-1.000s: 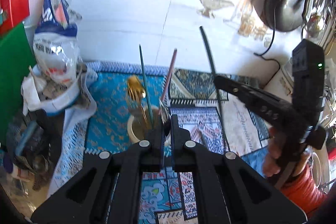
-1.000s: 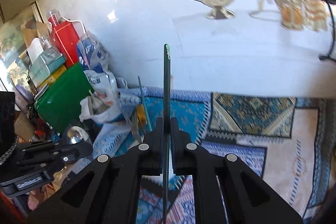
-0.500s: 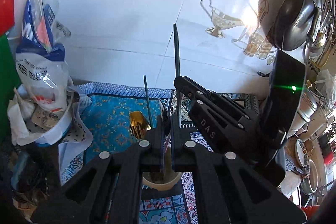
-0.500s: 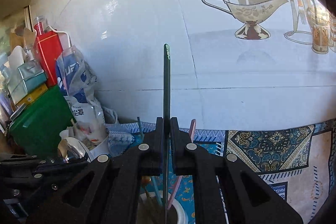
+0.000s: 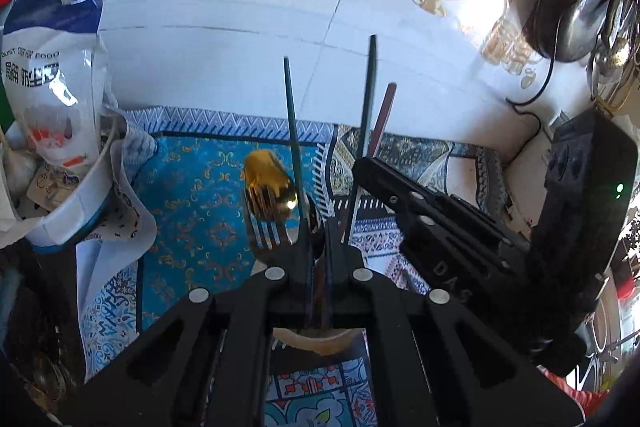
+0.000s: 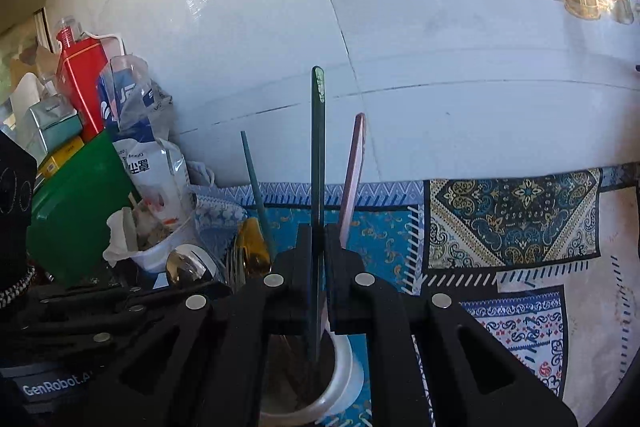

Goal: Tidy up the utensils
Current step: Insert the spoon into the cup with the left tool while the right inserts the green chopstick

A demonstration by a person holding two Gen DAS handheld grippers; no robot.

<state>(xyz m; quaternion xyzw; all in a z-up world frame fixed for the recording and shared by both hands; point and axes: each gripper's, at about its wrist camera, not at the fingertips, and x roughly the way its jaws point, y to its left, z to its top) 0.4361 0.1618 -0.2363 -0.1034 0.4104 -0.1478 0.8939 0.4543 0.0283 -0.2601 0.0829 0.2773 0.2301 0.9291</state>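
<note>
Above the white cup [image 6: 340,383] the right gripper [image 6: 318,271] is clenched on a dark green chopstick [image 6: 318,155], which stands upright with its lower end already inside the mouth of the cup. I cannot see if the tip touches the bottom.

Several utensils stand in the cup already: a teal chopstick [image 6: 256,187] leaning to the left of the held one, a pink chopstick [image 6: 354,171] leaning to its right, and on the left side of the cup a gold spoon [image 5: 270,185], a fork [image 5: 266,231] and a silver spoon [image 6: 188,263].

The left gripper [image 5: 318,255] is at the near side of the cup. Its jaws are close together with only a narrow slit between them, but if they pinch the rim of the cup or nothing, I cannot tell.

On the patterned cloth [image 6: 516,219] around the cup I see no loose utensil in either view, so I judge that the task is near its end. What is left, as it seems, is to let the dark green chopstick go so it rests in the cup with the others, and then to take the grippers away. More utensils may lie outside the views.
</note>
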